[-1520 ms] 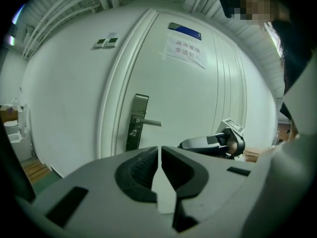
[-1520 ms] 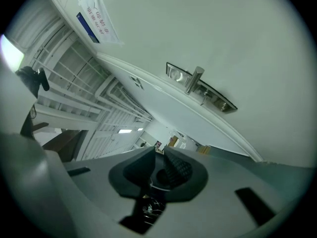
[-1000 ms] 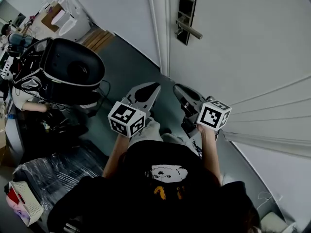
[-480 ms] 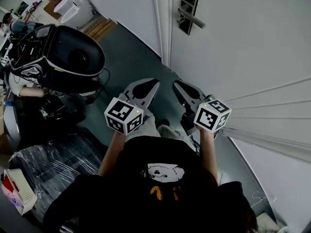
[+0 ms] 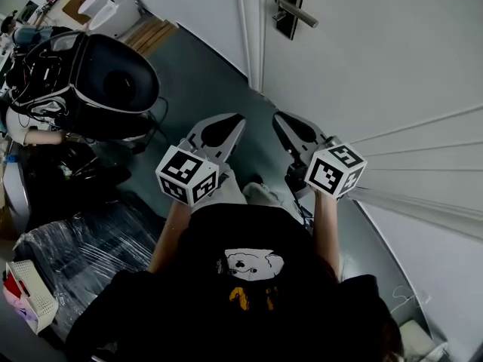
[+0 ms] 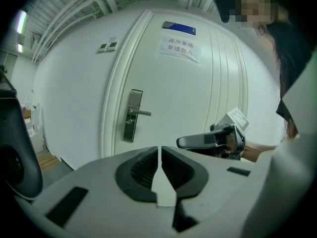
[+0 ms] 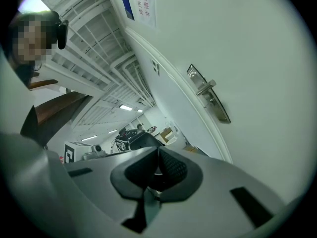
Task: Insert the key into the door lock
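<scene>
1. In the head view the door lock (image 5: 289, 6) has slid to the 12 o'clock edge.
2. The left gripper (image 6: 159, 150) and right gripper (image 7: 157, 152) stay low with jaws together, no nearer the lock.
3. No key can be made out anywhere.

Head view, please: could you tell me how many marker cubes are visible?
2: one cube on the left tool, the other on the right tool; none seems hidden.
</scene>
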Demonstrator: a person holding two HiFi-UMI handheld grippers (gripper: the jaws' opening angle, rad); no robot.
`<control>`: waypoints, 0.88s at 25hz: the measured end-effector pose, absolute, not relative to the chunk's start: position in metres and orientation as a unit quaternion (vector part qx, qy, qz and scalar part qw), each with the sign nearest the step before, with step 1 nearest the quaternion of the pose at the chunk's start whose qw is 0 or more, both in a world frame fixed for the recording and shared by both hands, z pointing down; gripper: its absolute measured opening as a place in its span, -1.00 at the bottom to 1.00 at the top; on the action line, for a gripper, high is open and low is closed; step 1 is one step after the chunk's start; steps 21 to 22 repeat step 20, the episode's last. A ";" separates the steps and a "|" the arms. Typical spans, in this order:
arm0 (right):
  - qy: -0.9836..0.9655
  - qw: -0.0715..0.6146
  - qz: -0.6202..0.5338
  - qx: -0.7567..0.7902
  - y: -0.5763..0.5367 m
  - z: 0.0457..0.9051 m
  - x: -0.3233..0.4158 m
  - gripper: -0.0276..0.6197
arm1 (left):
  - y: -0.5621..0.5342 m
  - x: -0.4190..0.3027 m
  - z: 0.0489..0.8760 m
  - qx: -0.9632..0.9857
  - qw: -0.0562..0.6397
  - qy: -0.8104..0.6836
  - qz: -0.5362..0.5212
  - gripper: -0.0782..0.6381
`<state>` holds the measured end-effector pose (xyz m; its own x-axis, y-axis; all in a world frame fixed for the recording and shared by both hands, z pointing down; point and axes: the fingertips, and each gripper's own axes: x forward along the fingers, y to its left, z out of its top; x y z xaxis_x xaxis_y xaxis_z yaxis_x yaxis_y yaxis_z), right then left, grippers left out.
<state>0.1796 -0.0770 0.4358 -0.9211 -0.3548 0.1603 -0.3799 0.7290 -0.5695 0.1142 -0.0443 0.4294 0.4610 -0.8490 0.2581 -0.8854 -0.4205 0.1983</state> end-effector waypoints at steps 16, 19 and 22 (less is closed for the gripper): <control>-0.939 0.066 0.281 0.186 -0.081 0.434 0.186 -0.89 | -0.027 0.116 0.432 0.847 0.157 -0.504 0.065 -0.71; -0.943 0.086 0.270 0.175 -0.084 0.433 0.185 -0.90 | -0.027 0.113 0.428 0.847 0.157 -0.505 0.063 -0.71; -0.944 0.094 0.266 0.172 -0.084 0.432 0.184 -0.90 | -0.026 0.112 0.427 0.846 0.157 -0.505 0.063 -0.71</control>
